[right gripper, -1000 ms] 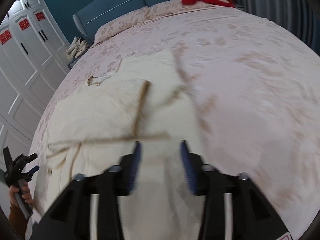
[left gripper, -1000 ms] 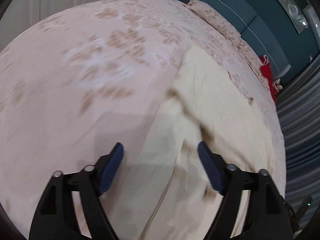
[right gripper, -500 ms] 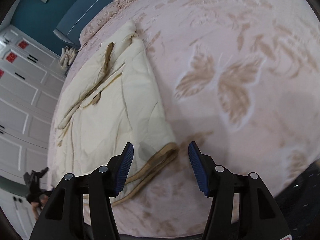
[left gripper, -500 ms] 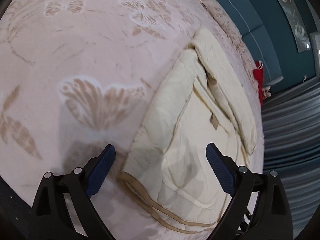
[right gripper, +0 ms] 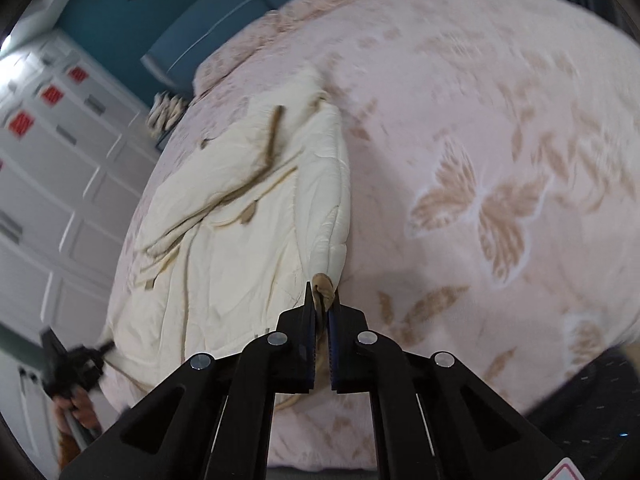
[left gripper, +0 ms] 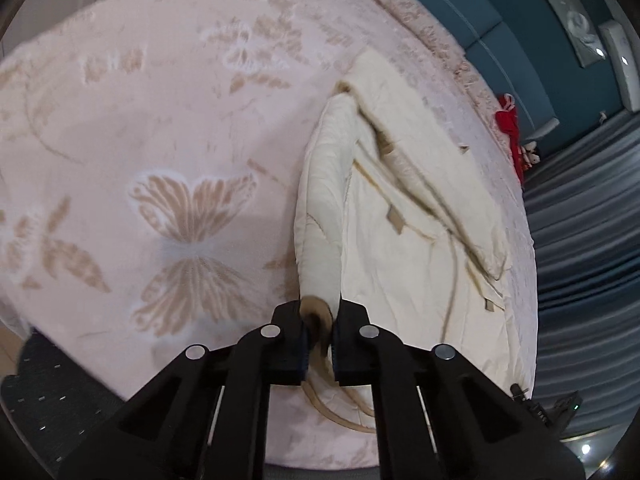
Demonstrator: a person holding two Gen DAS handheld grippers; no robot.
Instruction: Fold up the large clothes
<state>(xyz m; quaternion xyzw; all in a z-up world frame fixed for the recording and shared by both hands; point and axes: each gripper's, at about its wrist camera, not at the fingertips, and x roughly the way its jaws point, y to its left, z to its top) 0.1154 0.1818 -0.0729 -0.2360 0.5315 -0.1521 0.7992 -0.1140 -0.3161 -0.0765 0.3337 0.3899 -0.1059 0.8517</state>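
Observation:
A large cream padded garment with tan trim lies partly folded on a pink bed with butterfly prints. My left gripper is shut on its near tan-edged corner and lifts that fold off the bed. In the right wrist view the same garment stretches away to the left. My right gripper is shut on another tan-trimmed corner of it. The left gripper shows small at the far left of that view, at the garment's other near corner.
The pink bedspread spreads wide beside the garment. Pillows and a teal headboard are at the far end, with a red item near grey curtains. White wardrobes stand along the bed's side. Dark floor lies at the bed's near edge.
Both grippers were open just above the garment's near corners; both have now shut on the tan-trimmed corners and lifted them, pulling the edge taut.

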